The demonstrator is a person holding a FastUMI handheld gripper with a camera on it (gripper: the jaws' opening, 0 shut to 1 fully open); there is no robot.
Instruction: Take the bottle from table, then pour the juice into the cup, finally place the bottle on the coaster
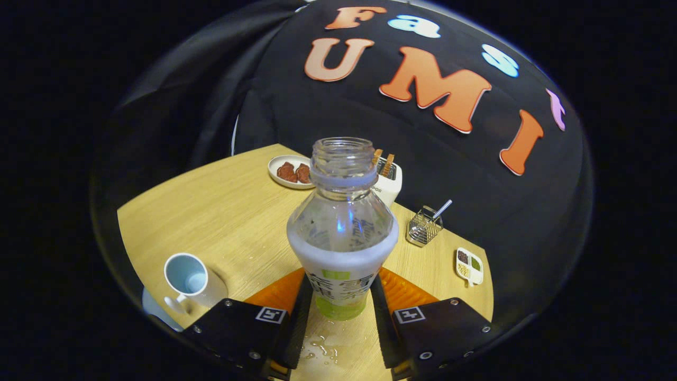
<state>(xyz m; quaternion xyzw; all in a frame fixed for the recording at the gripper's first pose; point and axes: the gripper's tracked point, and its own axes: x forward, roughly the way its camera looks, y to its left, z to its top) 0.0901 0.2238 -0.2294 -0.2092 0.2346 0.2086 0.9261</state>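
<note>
Gripper view. You have the bottle [342, 233] upright between the fingers, which are closed onto its labelled lower body from both sides; the gripper [341, 312] is pinching it low, below the shoulder. The cap is off and the neck stands open. Through the clear upper part no juice level shows; what sits behind the label cannot be told. Judge it light, then, and thin-walled: a plastic bottle like this gives under squeeze, so hold firm but don't crush. The label sleeve offers better purchase than the bare shoulder, so your present hold looks the right place.

Droplets [320, 349] lie on the table [211, 211] just under the bottle, between the fingers. Expect wet, slick spots on the base.

The cup [186, 279] lies off to the left of the fingers, mouth turned toward you, tilted or on its side; I can't tell for certain. A pale disc [151, 307] peeks from beneath it, possibly the coaster.

Beyond the bottle: a plate of reddish food [288, 172], a white toaster [389, 182], a wire basket [423, 228] and a small divided dish [469, 266].
</note>
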